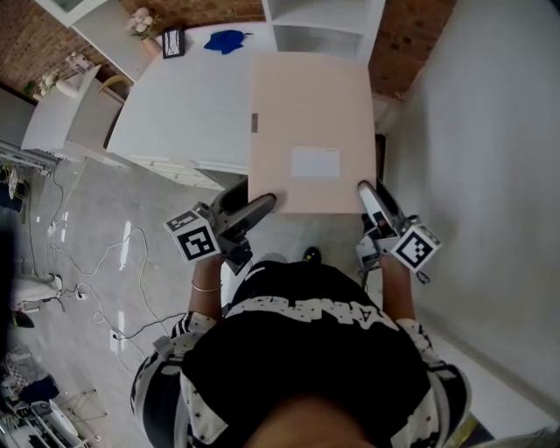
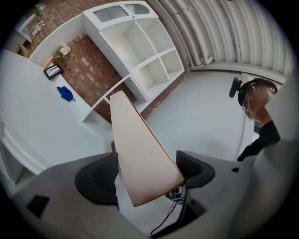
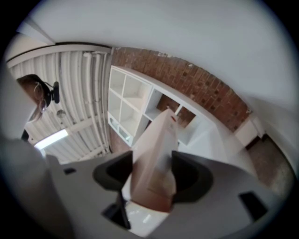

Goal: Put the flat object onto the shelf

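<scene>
- A flat pale-pink cardboard box is held level in the air between the two grippers, over the right edge of the white counter. It touches neither the counter nor the shelf.
- The left gripper clamps the box's near left corner. In the left gripper view its dark fingers press on both faces of the board.
- The right gripper clamps the near right corner. In the right gripper view its fingers are likewise closed on the box, one on each face.
- A white rectangular label sits on the box's upper face, near the person's end.
- The box's far end points at the white open-front shelf unit, which stands against a red brick wall past the counter's far right corner.
- A small blue object lies at the counter's far edge, well apart from the box.
- A small black frame and a bunch of pale flowers stand at the far left corner.
</scene>
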A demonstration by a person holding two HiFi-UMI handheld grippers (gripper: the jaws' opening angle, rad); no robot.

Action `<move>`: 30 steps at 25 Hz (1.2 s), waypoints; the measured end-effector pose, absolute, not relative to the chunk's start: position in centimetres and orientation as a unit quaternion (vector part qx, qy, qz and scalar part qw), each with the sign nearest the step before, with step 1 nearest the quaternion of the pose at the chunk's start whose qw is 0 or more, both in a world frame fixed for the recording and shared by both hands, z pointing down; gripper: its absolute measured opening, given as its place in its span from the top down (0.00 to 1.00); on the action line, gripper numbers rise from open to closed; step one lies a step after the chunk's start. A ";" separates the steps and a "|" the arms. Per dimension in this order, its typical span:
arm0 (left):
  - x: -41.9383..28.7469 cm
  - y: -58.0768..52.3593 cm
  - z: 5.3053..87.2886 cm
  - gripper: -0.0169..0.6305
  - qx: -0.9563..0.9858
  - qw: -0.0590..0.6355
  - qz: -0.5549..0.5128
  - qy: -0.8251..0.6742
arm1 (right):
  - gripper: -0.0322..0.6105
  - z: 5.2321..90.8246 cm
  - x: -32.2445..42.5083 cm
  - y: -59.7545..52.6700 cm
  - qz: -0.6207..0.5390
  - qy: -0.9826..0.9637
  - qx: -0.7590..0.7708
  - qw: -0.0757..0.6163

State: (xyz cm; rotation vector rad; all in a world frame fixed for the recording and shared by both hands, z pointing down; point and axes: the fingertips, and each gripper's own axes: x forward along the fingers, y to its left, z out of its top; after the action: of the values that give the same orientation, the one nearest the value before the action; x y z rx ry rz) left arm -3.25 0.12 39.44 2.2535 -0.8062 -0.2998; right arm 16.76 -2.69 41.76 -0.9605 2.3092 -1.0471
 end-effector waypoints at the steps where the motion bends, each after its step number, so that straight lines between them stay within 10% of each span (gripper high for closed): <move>1: -3.3 0.0 39.6 0.36 0.872 0.357 -0.117 -0.314 | 0.52 41.9 16.8 -2.8 -0.379 0.831 -0.345 0.214; 30: -3.6 -7.5 43.4 0.36 0.869 0.400 -0.084 -0.277 | 0.53 45.1 16.4 -8.5 -0.396 0.803 -0.397 0.202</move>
State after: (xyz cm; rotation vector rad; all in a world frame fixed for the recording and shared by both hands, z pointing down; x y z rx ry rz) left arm -3.61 -7.54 43.41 2.1992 -0.7003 -0.2131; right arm 16.42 -8.54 45.12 -1.1082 2.2424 -1.1052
